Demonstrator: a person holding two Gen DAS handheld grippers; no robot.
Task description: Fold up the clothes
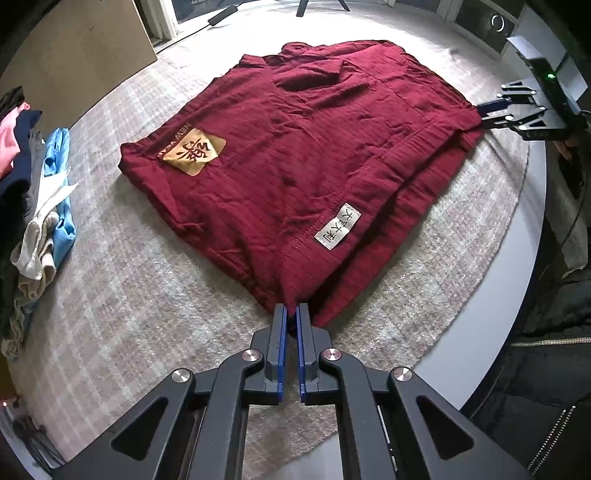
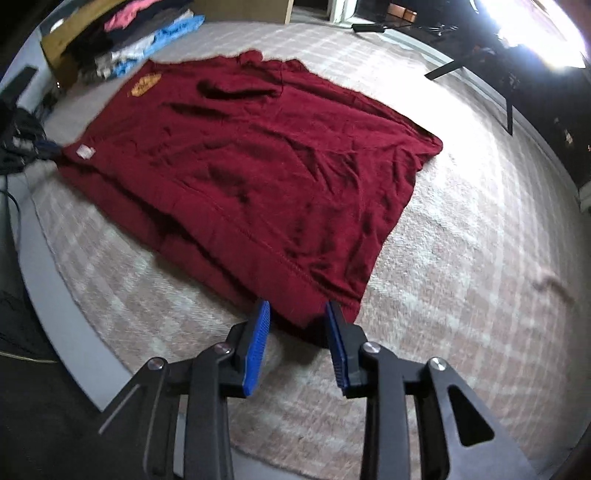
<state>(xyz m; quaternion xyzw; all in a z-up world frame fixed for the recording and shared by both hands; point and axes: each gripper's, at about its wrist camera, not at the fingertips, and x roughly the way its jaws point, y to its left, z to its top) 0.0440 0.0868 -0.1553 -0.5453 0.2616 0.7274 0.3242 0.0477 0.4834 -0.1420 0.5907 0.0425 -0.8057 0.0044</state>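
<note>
So the red garment corner at 6 o'clock was pinched by the left gripper; the right gripper was left parted around its own corner, nothing clamped.

Left wrist view: sharp, evenly lit, with soft shadow under the red garment ahead of the claw and dark fisheye corners. Right wrist view: motion-blurred throughout, with blown-out glare far beyond the claw at upper right washing over the rug.
</note>
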